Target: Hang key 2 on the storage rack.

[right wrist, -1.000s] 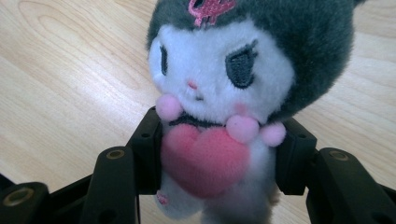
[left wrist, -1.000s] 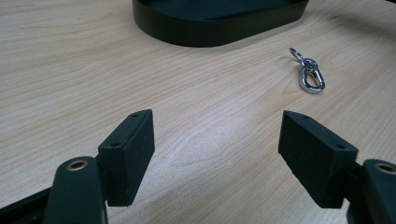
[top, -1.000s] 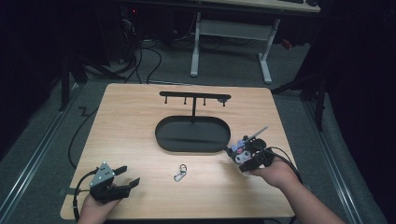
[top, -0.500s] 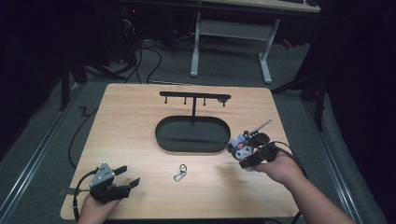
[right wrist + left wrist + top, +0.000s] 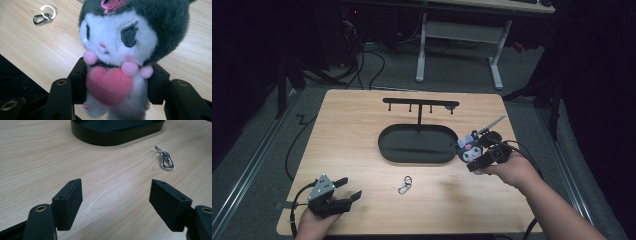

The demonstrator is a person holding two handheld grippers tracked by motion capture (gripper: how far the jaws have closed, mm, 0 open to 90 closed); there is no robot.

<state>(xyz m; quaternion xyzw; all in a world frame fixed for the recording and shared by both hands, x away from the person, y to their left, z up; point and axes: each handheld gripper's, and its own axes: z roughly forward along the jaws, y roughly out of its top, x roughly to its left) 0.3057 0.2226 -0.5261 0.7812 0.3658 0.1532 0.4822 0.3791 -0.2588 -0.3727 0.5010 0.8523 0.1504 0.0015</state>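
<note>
A small plush toy (image 5: 117, 45) with a white face, dark grey hood and pink heart is clamped at its body between the jaws of my right gripper (image 5: 117, 87). In the high view that gripper (image 5: 477, 155) holds the plush toy (image 5: 468, 149) in the air over the right end of the black oval tray (image 5: 417, 145). A silver keyring clip (image 5: 405, 184) lies on the table in front of the tray, also seen as the clip (image 5: 165, 160). My left gripper (image 5: 343, 192) rests open near the table's front left corner, nothing between its jaws (image 5: 115, 200).
A black hook rack (image 5: 420, 105) on a post rises from the tray's far side. The wooden table (image 5: 352, 130) has bare room on its left half. A cable trails from the right gripper off the right edge. Beyond the table stand a desk frame and cables on the floor.
My right gripper has risen with the plush toy and drifted slightly toward the tray's right end. The left gripper and the clip have stayed put.
</note>
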